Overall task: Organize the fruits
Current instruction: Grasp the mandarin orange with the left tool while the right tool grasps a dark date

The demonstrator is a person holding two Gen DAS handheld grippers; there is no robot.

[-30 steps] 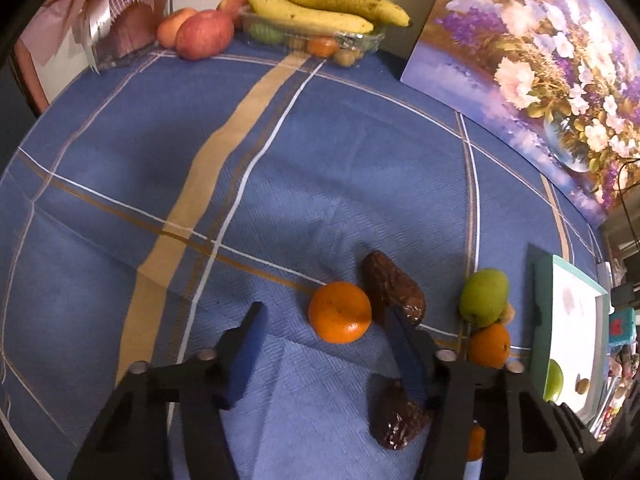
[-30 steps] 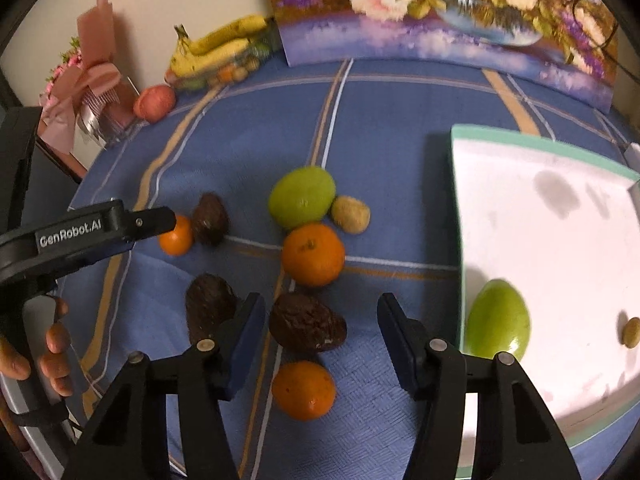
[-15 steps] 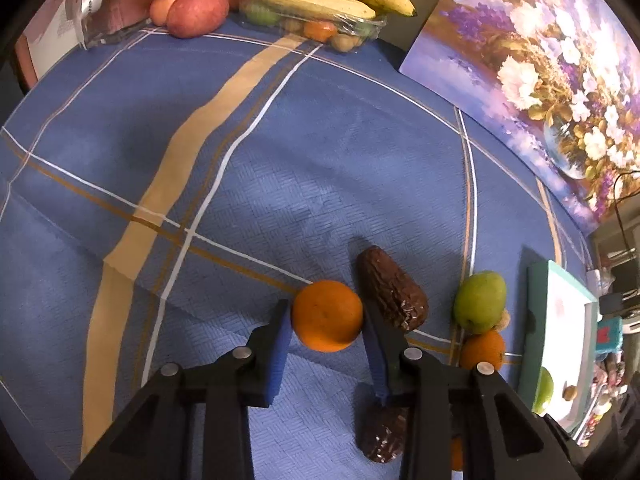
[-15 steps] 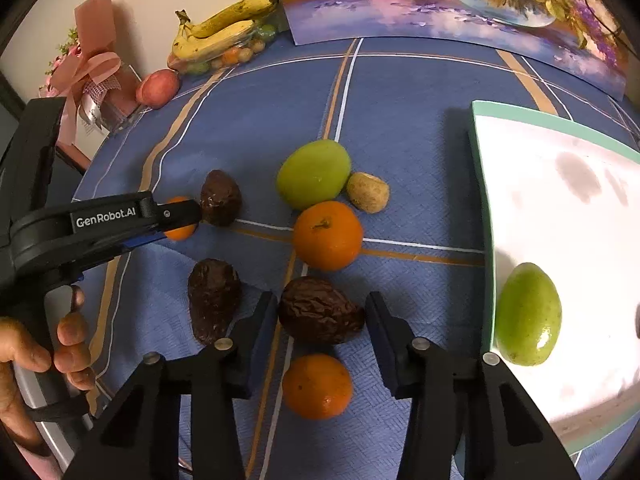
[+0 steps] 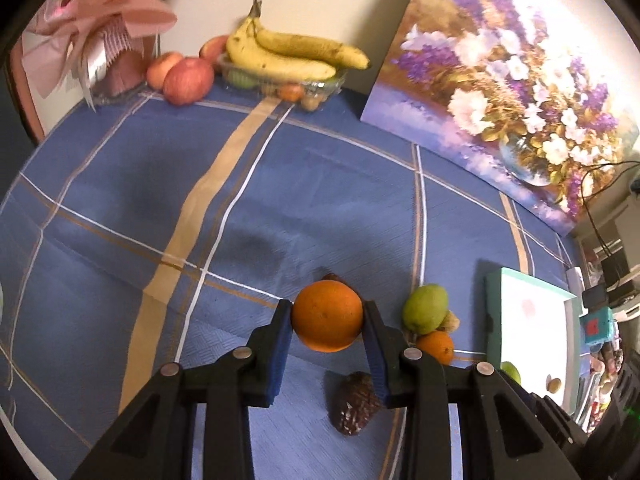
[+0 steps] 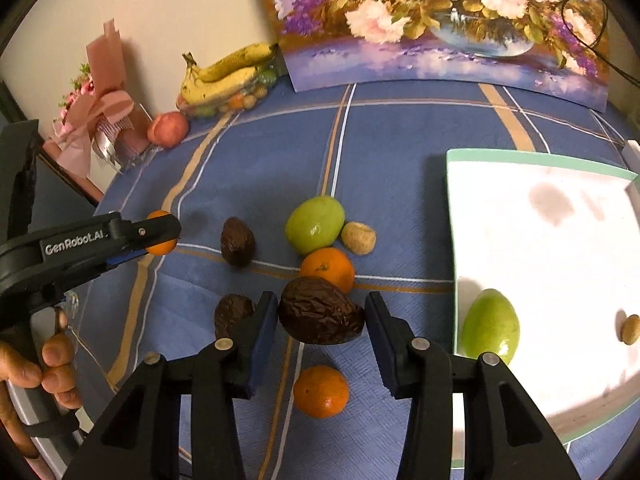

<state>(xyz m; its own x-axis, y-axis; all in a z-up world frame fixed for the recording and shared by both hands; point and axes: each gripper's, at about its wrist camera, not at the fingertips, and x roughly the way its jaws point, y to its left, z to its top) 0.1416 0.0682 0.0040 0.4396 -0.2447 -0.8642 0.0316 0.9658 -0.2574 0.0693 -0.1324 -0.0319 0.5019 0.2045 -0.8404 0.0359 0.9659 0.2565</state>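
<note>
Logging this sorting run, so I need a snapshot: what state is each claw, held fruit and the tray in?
left claw: shut on orange, lifted
right claw: shut on dark avocado, lifted
tray: holds green mango and small brown fruit

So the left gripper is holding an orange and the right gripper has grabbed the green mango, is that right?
Not quite. The left gripper does hold an orange, but the right gripper holds a wrinkled dark brown fruit, not a green mango. The right wrist view shows one green mango lying on the cloth and another on the white tray.
</note>
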